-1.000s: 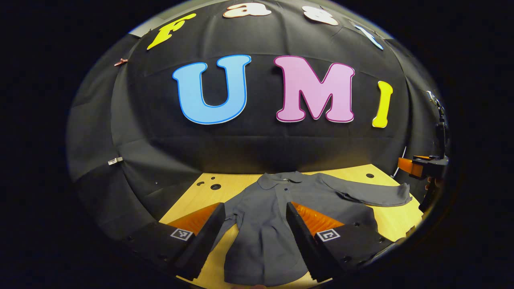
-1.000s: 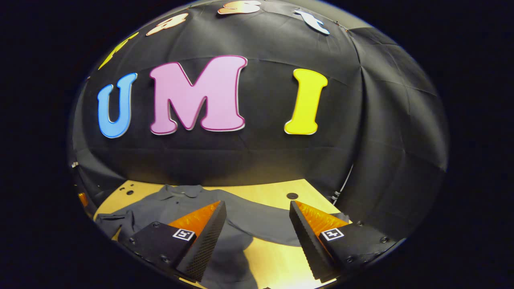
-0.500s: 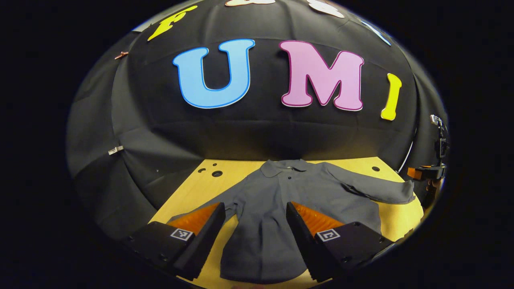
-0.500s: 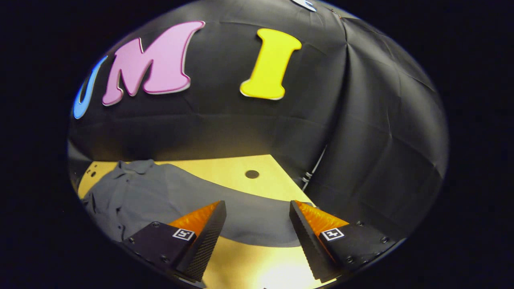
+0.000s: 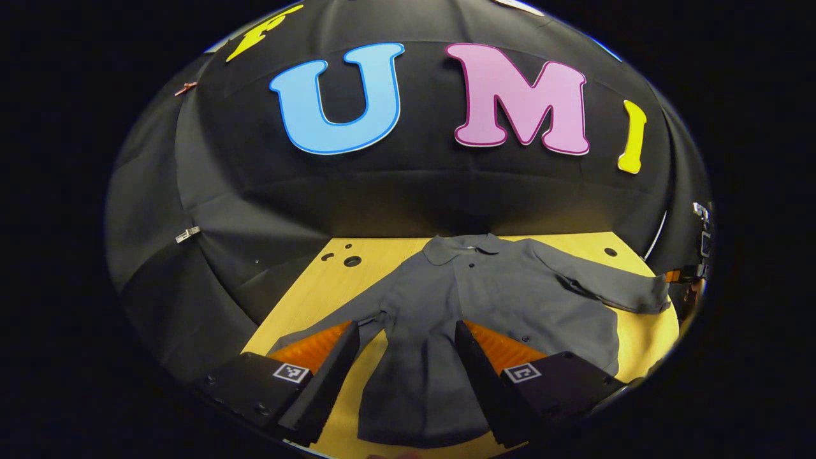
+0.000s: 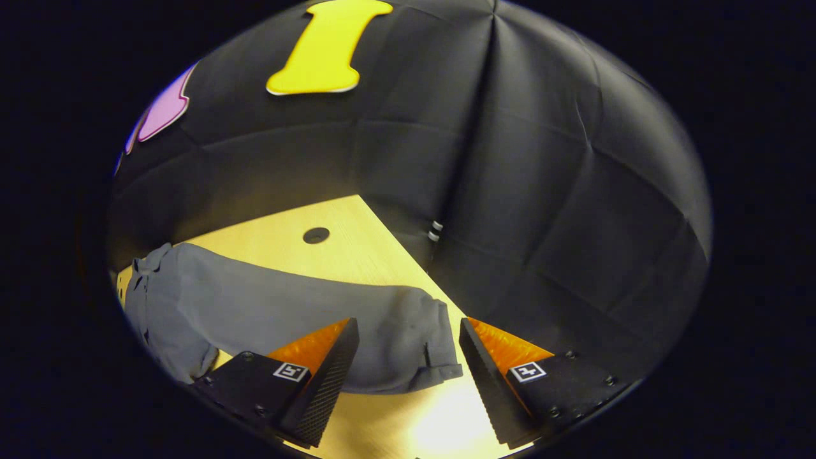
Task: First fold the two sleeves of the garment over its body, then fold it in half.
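Observation:
A grey long-sleeved shirt [image 5: 497, 306] lies flat on the wooden table [image 5: 319, 293], collar toward the back wall. In the left gripper view my left gripper [image 5: 405, 370] is open above the shirt's near left part, beside the left sleeve [image 5: 325, 328]. The right sleeve [image 5: 612, 293] stretches out to the right. In the right gripper view that sleeve [image 6: 306, 319] lies across the table, its cuff [image 6: 437, 360] between my open right gripper's [image 6: 408, 376] fingers, untouched. The right gripper's orange edge [image 5: 676, 275] peeks in at the far right of the left gripper view.
The table [image 6: 382, 255] has round holes near its back corners [image 5: 352, 261] [image 6: 316, 235]. Black cloth walls close in on the back and both sides. The table's right edge [image 6: 408, 255] runs close to the sleeve cuff.
My right gripper has swung to the right and down toward the sleeve's cuff, which now sits between its fingers. The left gripper has tilted down a little over the shirt.

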A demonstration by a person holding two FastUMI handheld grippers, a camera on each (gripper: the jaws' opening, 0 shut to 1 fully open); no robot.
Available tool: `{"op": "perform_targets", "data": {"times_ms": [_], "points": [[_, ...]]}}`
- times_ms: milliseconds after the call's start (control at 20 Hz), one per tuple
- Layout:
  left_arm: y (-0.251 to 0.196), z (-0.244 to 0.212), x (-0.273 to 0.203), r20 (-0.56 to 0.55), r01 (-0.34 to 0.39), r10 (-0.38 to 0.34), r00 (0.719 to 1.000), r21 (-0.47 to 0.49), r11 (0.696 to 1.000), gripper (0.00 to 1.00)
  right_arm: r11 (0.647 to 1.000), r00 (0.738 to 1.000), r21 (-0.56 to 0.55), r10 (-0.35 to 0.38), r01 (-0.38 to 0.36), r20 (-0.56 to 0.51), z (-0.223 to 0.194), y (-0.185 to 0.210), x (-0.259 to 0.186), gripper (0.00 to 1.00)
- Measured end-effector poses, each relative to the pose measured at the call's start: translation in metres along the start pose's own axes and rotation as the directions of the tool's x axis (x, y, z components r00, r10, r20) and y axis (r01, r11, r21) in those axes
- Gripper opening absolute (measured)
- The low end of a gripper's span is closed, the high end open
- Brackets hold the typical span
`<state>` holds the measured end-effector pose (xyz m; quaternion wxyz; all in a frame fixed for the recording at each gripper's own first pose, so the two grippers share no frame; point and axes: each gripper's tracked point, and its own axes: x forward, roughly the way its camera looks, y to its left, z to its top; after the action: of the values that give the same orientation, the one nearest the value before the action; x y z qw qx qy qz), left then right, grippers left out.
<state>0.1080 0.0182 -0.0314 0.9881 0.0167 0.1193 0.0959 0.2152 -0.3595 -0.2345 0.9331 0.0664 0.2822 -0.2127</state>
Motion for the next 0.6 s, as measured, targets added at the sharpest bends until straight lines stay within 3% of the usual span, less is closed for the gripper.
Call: {"op": "perform_targets", "data": {"times_ms": [200,600], "points": [[-0.001,-0.003,0.002,-0.023,-0.014,0.014,1.0,0.003,1.0,0.98,0.996,0.996,0.083,-0.023,0.031,-0.089,-0.023,-0.011,0.027,0.98],[-0.017,-0.003,-0.001,-0.032,-0.015,0.015,0.999,-0.003,1.0,0.98,0.992,0.976,0.117,-0.02,0.047,-0.216,-0.056,-0.009,0.056,0.98]]}}
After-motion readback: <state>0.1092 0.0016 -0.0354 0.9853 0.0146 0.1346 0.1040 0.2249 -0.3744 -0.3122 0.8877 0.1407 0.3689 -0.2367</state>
